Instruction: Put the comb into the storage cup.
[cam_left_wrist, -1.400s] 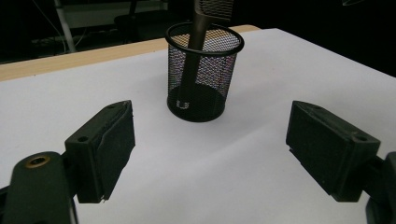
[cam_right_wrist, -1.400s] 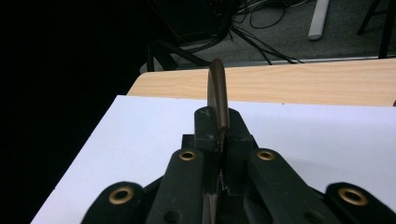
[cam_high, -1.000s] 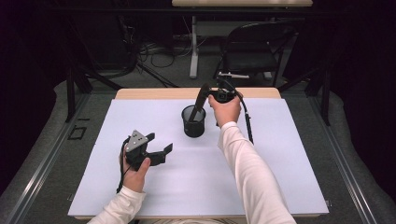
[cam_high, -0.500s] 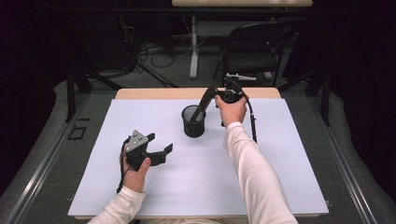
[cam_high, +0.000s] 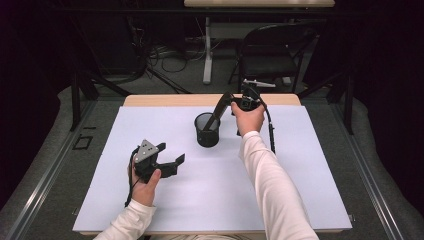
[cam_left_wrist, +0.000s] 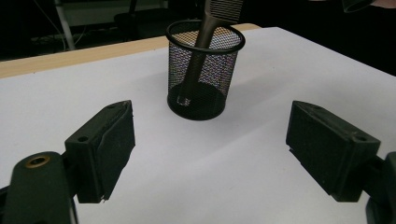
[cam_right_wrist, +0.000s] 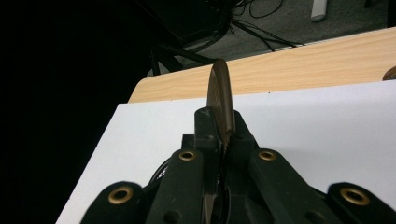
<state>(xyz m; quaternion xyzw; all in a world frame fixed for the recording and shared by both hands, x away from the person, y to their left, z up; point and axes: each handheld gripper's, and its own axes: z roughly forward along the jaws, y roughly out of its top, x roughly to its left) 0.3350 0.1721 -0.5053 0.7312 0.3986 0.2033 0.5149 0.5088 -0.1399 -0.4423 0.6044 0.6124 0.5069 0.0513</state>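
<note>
Right tongs (cam_high: 235, 101) tilted comb (cam_high: 218, 111) cupward

The counter (cam_high: 150, 100) is pale wood, its bare far edge showing beyond 1 large white sheet (cam_high: 210, 200) that covers nearly all of the top. On the sheet, toward the far middle, stands 1 black mesh cup (cam_high: 207, 131), upright.

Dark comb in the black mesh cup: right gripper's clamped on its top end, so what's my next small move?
Probably open the right gripper. The dark plastic comb already leans inside the black wire-mesh cup, its lower end on the cup's floor, so it should rest against the rim once released.
</note>
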